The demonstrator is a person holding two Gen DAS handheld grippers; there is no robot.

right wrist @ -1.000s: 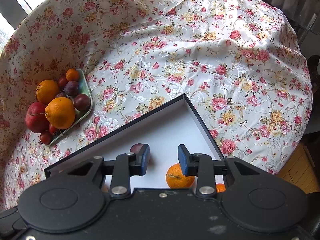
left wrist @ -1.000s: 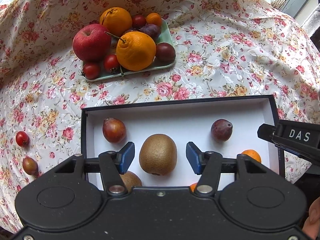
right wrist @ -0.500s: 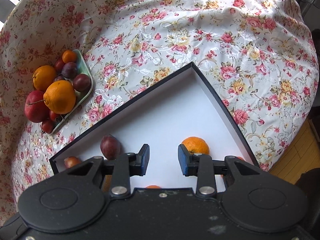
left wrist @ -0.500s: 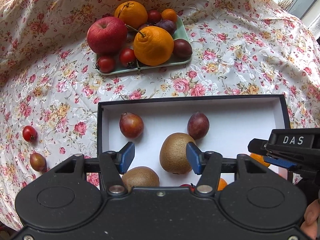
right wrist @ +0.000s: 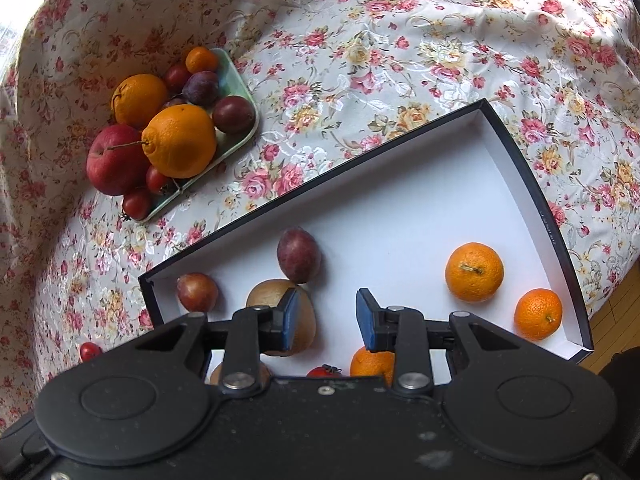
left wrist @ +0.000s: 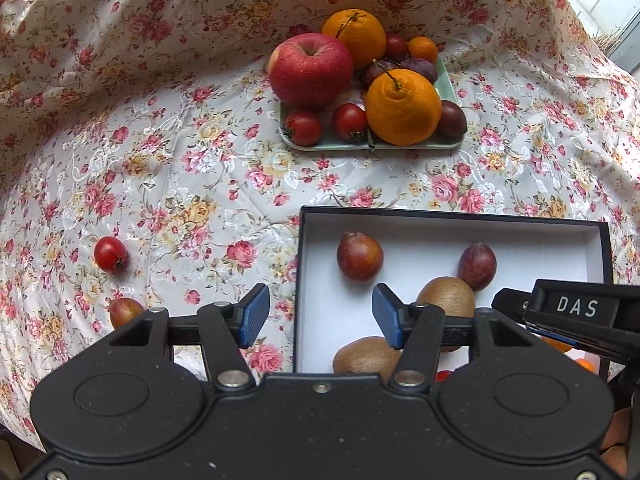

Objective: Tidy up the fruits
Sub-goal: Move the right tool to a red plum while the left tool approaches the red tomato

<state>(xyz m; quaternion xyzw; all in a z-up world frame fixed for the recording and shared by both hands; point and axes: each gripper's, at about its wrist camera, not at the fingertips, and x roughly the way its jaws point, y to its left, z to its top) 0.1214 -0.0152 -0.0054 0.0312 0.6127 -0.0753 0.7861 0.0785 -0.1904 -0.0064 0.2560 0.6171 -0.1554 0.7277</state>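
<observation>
Left claw (left wrist: pixel 316 316) shifted leftward, apart and empty, straddling box (left wrist: pixel 298 280) wall, kiwi (left wrist: pixel 446 298) beside it

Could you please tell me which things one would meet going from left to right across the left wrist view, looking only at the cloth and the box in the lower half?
Cherry tomato → loose plum on the cloth → left gripper, open and empty → reddish plum in the box → darker plum → right gripper's labelled finger.

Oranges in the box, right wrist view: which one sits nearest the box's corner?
The small orange by the right wall; the stemmed one sits further inside.
</observation>
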